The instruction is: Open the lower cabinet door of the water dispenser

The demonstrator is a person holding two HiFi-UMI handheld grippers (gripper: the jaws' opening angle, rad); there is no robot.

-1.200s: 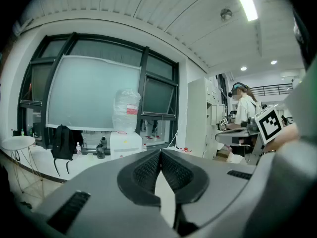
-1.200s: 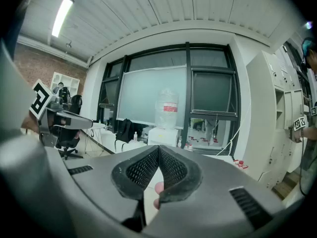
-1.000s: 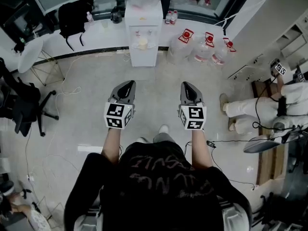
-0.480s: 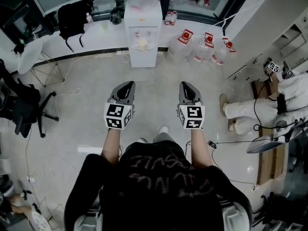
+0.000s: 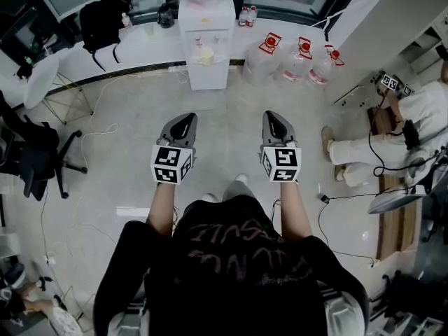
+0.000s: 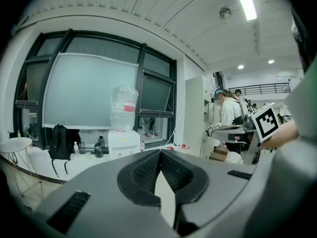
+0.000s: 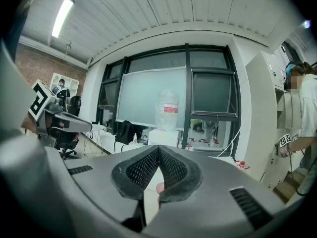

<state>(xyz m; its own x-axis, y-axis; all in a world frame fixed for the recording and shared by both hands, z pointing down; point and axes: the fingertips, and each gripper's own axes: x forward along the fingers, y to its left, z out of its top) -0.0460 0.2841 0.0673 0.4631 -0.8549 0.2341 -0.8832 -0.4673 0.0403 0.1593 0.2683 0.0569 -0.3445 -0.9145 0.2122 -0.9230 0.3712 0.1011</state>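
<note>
We hold the left tool [image 5: 183,122] and right tool [image 5: 275,120] side by side, both closed on nothing (carried, we judge, for the approach). They aim at the water dispenser [image 5: 206,44] at twelve o'clock, well apart from us. Its lower cabinet door [image 5: 208,75] looks shut.

Bright, even overhead light from ceiling tube lamps [image 7: 62,15]; soft shadows; both gripper views bend strongly, with dark vignetted corners.

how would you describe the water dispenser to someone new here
Find the big window across the floor and the white ledge below it. The water dispenser is the tall white box against that ledge, between a black backpack and red-capped jugs; it alone carries an upturned bottle.
</note>
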